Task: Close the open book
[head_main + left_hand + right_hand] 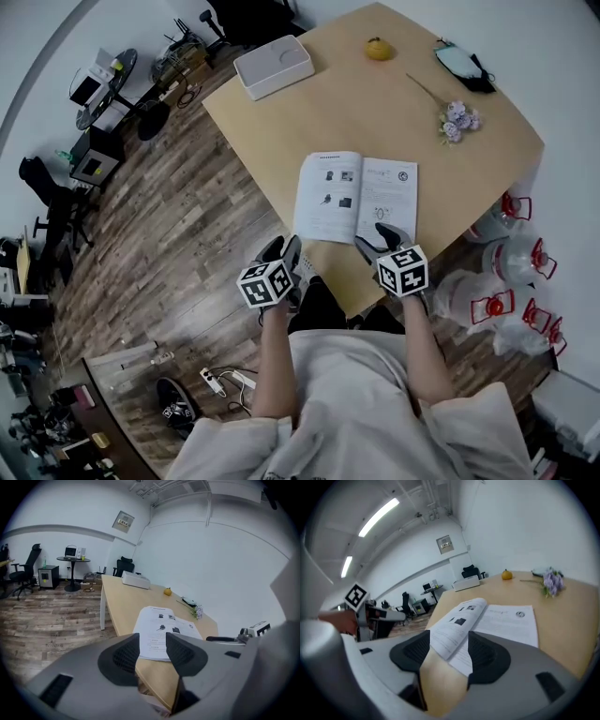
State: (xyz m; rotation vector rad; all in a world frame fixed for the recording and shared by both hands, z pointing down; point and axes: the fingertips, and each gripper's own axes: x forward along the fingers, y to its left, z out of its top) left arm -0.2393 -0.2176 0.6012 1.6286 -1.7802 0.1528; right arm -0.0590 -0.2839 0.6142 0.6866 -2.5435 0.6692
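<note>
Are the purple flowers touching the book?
Apart. The head view shows bare table between the flowers and the book.

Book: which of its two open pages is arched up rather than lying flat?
The left page, with the small dark pictures: it curves up toward the spine, while the right page lies flat on the table.
</note>
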